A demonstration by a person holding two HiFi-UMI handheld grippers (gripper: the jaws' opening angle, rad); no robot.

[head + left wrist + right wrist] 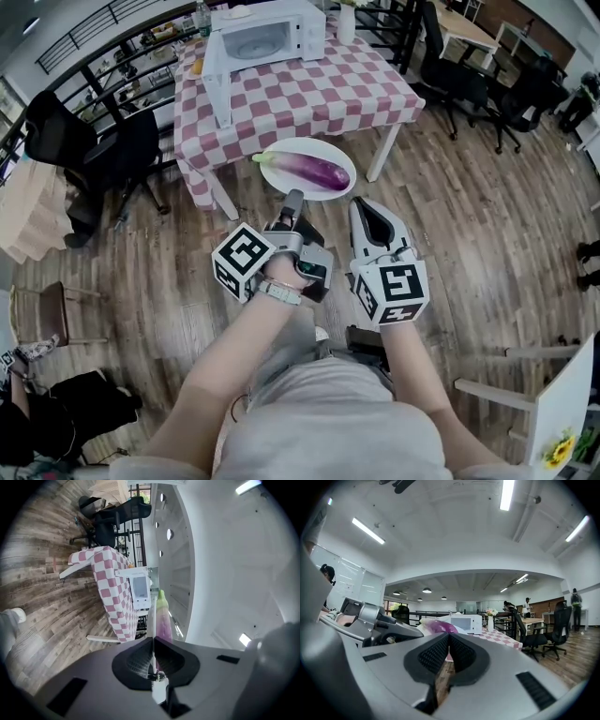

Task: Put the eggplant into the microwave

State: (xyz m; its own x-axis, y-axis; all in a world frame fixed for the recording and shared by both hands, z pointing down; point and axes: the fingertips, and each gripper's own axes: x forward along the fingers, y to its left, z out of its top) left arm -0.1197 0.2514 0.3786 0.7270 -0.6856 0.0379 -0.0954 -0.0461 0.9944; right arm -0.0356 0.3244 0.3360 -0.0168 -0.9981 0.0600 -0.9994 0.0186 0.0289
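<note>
L gripper (292,199): jaws clamped nearly together on thin rim of white plate (314,147). In left gripper view, L gripper (153,641) w/ plate (152,620) seen edge-on, running straight out from btwn the jaws.

Eggplant (311,170) lying on that plate, just past L fingertips, apart from them. Set lengthwise across plate, green stem end toward person's left, purple body toward right. In left gripper view eggplant (163,616) lies against plate's face, right beside the jaw line, stem tip farthest out.

R gripper (362,204): jaws pressed together, nothing btwn them. In right gripper view, R gripper (448,638) w/ tips meeting. Tips just beside plate's right edge; contact w/ plate can't be told. Eggplant (438,626) up-left of R tips in that view, near but apart.

Both grippers level, side by side, held out in front of person's body.

Further out: plate in the air over wood floor (469,234), at near edge of table (319,94) w/ red-white checked cloth. Microwave (267,36) white, at table's far side, door swung open toward left, well apart from eggplant. Office chairs (112,155) either side of table.
</note>
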